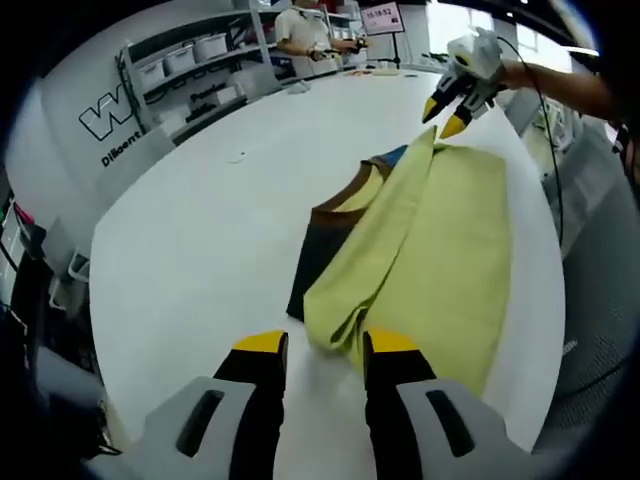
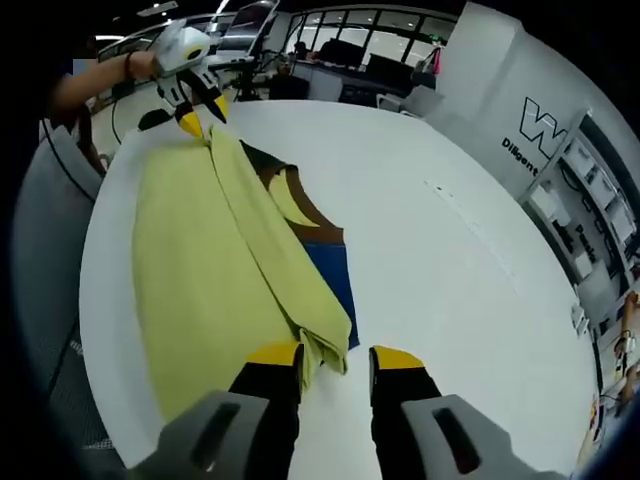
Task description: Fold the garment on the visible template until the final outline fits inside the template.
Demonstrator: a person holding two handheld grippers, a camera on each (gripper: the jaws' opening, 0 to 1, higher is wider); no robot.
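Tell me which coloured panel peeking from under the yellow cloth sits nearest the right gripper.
The blue panel; the dark brown panel lies farther along, toward the left gripper.

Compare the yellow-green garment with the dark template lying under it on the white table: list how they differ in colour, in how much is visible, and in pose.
The garment is pale yellow-green throughout; the template shows brown and blue patches. The garment lies on top, fully visible; the template is mostly covered, peeking out along one side. The garment is folded over with a bunched edge; the template lies flat. Both rest on the white table.
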